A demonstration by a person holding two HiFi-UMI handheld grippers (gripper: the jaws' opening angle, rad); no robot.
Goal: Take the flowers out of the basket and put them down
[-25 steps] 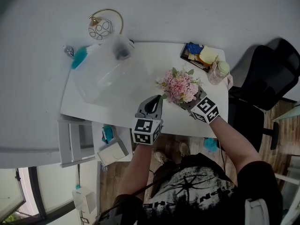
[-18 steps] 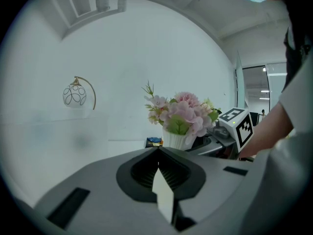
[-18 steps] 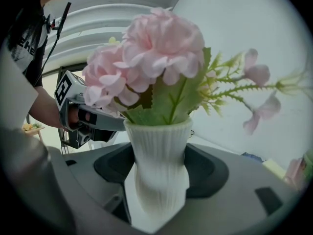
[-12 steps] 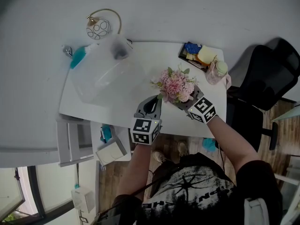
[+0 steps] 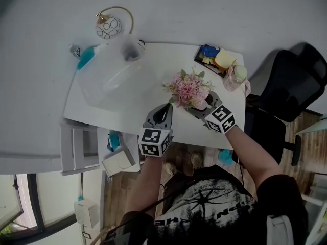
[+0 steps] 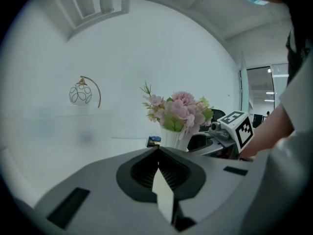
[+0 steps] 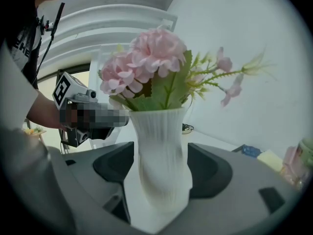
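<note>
Right gripper [image 7: 160, 182] pinches ribbed vase [image 7: 159, 136] of pink flowers [image 7: 146, 65] above table [image 5: 120, 119], not yet set down; left gripper [image 6: 164, 192] jaws pressed together, empty.

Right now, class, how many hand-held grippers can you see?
2. The left hand-held gripper, shut and empty, is beside the flowers; the right hand-held gripper clamps their white vase. None seem hidden.

one vase [image 5: 196, 105], two claws [image 5: 165, 108] [image 5: 201, 106]
</note>
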